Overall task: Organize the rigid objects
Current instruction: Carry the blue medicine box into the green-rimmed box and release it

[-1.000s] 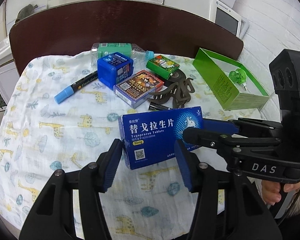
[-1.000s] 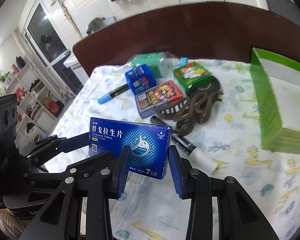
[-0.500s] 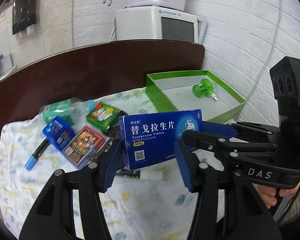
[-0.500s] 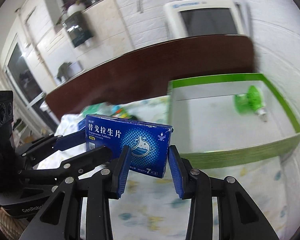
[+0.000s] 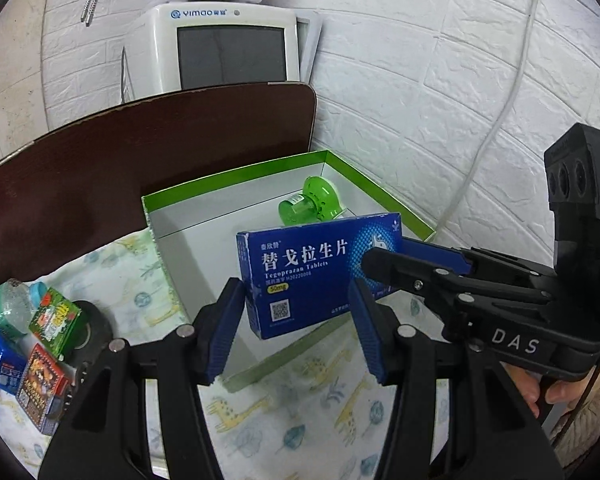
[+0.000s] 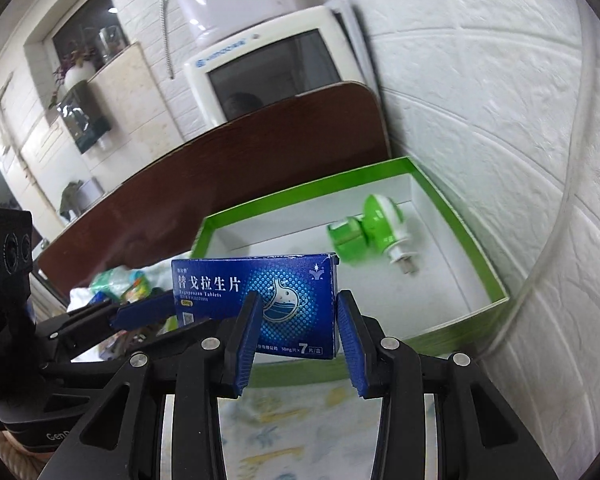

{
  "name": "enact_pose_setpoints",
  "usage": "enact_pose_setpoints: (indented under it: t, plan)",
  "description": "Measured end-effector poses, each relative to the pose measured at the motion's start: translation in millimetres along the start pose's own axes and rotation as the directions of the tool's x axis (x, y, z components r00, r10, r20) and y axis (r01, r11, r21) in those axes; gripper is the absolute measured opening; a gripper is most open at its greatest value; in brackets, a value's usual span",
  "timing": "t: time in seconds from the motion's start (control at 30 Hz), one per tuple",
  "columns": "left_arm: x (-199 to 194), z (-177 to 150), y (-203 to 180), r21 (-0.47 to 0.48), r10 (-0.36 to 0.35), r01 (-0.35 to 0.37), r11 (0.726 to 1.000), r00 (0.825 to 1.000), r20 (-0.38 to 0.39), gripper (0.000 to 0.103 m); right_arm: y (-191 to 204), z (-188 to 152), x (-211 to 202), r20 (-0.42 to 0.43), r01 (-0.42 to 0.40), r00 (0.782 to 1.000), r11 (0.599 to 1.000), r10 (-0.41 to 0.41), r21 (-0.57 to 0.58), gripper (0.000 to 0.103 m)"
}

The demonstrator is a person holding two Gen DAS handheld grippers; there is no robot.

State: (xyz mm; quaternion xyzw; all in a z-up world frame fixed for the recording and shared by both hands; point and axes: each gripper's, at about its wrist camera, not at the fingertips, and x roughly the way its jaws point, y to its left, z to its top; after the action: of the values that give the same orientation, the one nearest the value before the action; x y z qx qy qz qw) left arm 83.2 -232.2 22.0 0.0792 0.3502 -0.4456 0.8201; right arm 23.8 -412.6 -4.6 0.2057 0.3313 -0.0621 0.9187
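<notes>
Tablet box [image 5: 320,276], blue, hangs upright over the near wall of the green tray [image 5: 152,216]. Left gripper [image 5: 296,328] clamps one end, right gripper [image 6: 296,336] the other; each holds it. A green plug-in device [image 6: 364,232] lies at the tray's far right. Recommend carrying further inward, lowering flat short of it, then releasing both together.

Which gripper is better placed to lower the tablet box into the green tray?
Right, probably: right gripper faces bare floor in the green tray, left gripper its near corner. Both seem to pin the tablet box.
</notes>
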Motion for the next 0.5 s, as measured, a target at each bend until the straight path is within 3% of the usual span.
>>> enact_pose_setpoints:
  t: [0.23,0.5]
  plan:
    - [47,13,-12,-0.025,-0.049,0.047,0.999,0.996,-0.074,0.052,-32,7,14,-0.016,0.038,0.999,0.999,-0.037,0.036,0.041]
    - [72,23,-18,-0.024,-0.063,0.061,0.998,0.992,-0.109,0.052,-47,10,22,-0.019,0.054,0.998,0.996,-0.053,0.065,0.041]
